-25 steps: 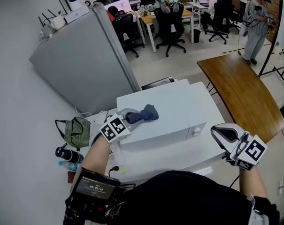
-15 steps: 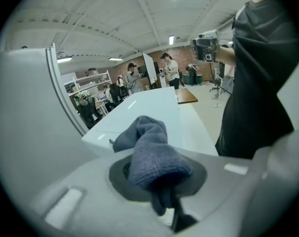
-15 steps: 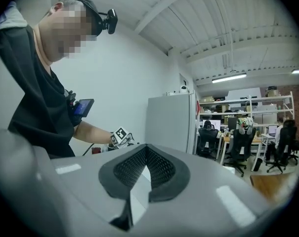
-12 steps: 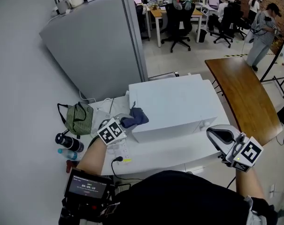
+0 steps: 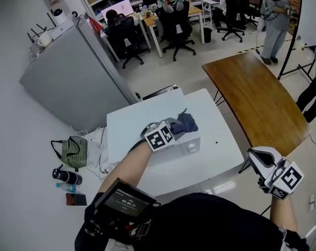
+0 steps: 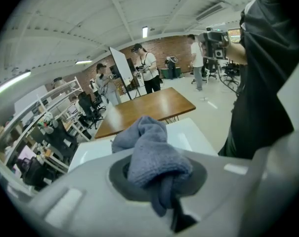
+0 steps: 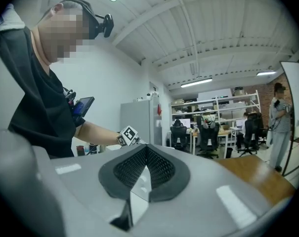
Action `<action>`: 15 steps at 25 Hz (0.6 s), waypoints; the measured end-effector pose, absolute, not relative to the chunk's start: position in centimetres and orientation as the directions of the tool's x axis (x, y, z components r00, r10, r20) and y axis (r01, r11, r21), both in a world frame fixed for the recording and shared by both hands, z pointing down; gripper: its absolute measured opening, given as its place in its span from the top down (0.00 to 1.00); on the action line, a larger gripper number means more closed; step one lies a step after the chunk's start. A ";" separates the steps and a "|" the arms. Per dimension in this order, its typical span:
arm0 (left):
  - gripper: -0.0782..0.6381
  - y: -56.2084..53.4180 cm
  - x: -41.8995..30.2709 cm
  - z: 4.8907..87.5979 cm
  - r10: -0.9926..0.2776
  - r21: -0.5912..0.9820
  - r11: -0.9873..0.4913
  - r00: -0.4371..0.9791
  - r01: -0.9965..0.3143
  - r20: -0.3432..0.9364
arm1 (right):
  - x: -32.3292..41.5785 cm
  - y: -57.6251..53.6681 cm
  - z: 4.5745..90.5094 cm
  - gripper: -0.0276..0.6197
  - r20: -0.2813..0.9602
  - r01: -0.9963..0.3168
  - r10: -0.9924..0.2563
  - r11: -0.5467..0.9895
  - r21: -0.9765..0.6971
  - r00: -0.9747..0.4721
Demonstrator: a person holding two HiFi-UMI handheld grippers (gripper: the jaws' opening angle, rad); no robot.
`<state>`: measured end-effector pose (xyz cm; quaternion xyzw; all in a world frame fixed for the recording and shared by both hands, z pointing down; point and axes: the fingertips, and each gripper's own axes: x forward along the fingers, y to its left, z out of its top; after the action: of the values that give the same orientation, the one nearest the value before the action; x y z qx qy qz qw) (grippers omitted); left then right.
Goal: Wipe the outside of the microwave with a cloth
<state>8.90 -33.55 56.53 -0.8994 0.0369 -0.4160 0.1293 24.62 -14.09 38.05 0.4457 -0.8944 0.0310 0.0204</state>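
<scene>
The white microwave [image 5: 137, 122] stands on a white table [image 5: 220, 163]. My left gripper [image 5: 176, 128] is at the near right edge of the microwave's top, shut on a blue-grey cloth [image 5: 186, 123] that lies against that edge. In the left gripper view the cloth [image 6: 149, 152] bulges up from between the jaws of the left gripper [image 6: 161, 181] and hides the tips. My right gripper [image 5: 257, 158] hangs off the table's right corner, touching nothing. In the right gripper view the right gripper [image 7: 146, 154] has its pads met at the tips with nothing between them.
A brown wooden table [image 5: 252, 93] stands right of the white one. A grey cabinet [image 5: 69, 82] rises at the back left. A green bag [image 5: 74, 151] and a dark bottle [image 5: 66, 177] lie left of the microwave. Office chairs [image 5: 176, 20] and a standing person [image 5: 272, 14] are farther back.
My left gripper has carried the cloth from the microwave's left side along its near edge to the right. The head view has swung. The right gripper stays low at the right.
</scene>
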 end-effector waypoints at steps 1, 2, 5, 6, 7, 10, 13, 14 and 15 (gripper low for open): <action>0.82 -33.5 10.9 56.6 -0.163 -0.267 -0.962 0.650 0.064 0.742 | 26.0 -13.5 38.3 0.95 0.068 -0.812 -0.809 0.582 -0.045 -0.584; 0.82 -33.5 12.4 56.6 -0.155 -0.272 -0.959 0.650 0.083 0.744 | 27.0 -13.1 38.4 0.95 0.067 -0.823 -0.820 0.567 -0.050 -0.569; 0.82 -33.0 13.7 56.0 -0.142 -0.284 -0.953 0.667 0.108 0.731 | 27.8 -12.4 38.0 0.95 0.053 -0.836 -0.834 0.547 -0.053 -0.549; 0.81 -32.6 13.2 55.3 -0.141 -0.286 -0.953 0.683 0.104 0.717 | 27.3 -12.4 37.8 0.95 0.048 -0.834 -0.833 0.549 -0.050 -0.551; 0.81 -32.3 12.1 54.4 -0.144 -0.289 -0.953 0.701 0.093 0.699 | 26.4 -12.6 37.5 0.95 0.046 -0.830 -0.829 0.556 -0.045 -0.558; 0.81 -31.6 5.3 51.6 -0.183 -0.309 -0.950 0.730 0.041 0.659 | 21.5 -13.9 36.7 0.95 0.041 -0.796 -0.795 0.605 -0.024 -0.606; 0.81 -30.9 -6.3 50.8 -0.243 -0.330 -0.944 0.714 -0.019 0.656 | 13.4 -15.6 35.9 0.95 0.049 -0.723 -0.722 0.690 -0.007 -0.690; 0.81 -30.4 -10.6 51.1 -0.264 -0.332 -0.942 0.699 -0.040 0.665 | 10.6 -16.1 35.7 0.95 0.048 -0.701 -0.701 0.713 0.003 -0.712; 0.81 -29.8 -14.6 51.6 -0.281 -0.332 -0.941 0.681 -0.059 0.676 | 8.1 -16.5 35.4 0.95 0.042 -0.686 -0.686 0.728 0.016 -0.727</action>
<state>-14.56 -29.80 51.56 -0.9056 0.0939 -0.3880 0.1432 8.08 -16.48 35.44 0.3689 -0.9292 0.0004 0.0225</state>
